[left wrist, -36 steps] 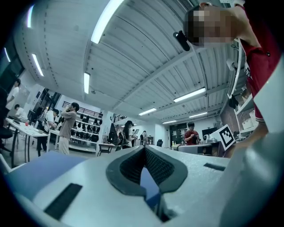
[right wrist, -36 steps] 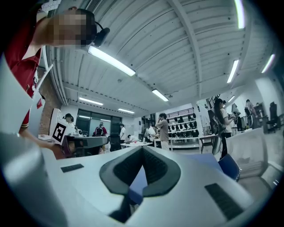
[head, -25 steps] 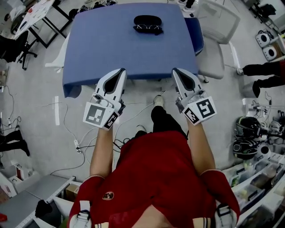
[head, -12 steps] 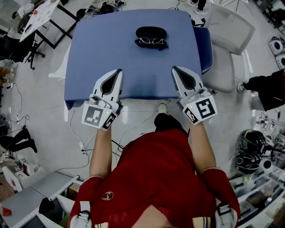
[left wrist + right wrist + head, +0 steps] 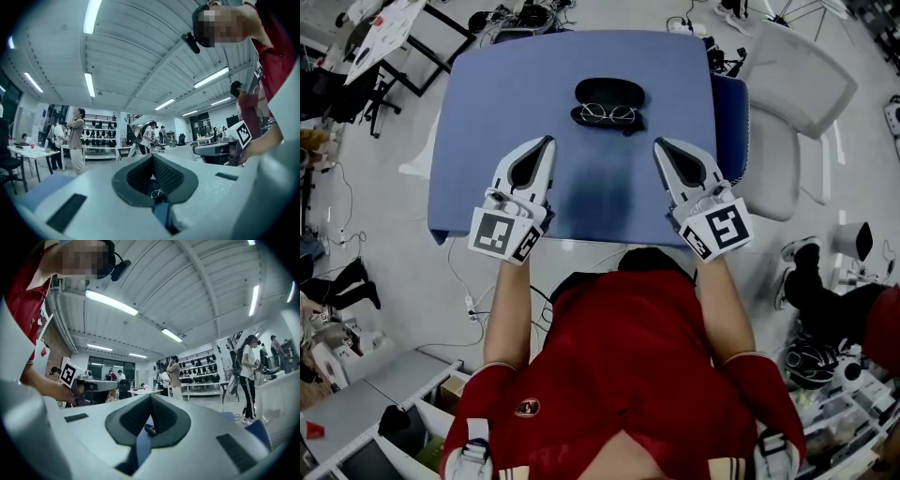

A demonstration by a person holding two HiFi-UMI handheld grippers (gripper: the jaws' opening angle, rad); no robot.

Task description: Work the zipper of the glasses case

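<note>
Room: an open workshop with a grey floor, loose cables and chairs around a blue counter [image 5: 487, 103] that the person in the red top stands against.
Task's thing: the black glasses case [image 5: 610, 92] lies at the far middle of the counter, with a pair of glasses [image 5: 607, 114] touching its near side. I cannot tell whether they rest in an opened half.
Left gripper [image 5: 547, 142]: over the near part of the counter and pointing away from the person, with its jaws pressed together on nothing.
Right gripper [image 5: 657, 142]: level with the left one and pointing the same way, its jaws likewise closed and empty.
Bearing: the case is ahead of both tips and between their two lines, well apart from either.
Long axis: it runs side to side across the counter, crosswise to the way the jaws point.
Nearer hand: neither clearly, since the case sits close to midway.
Zipper: too small to make out, so its pull's end is unknown.
Judgement: both grippers must reach forward and inward, and the jaws must part before they can grip.
</note>
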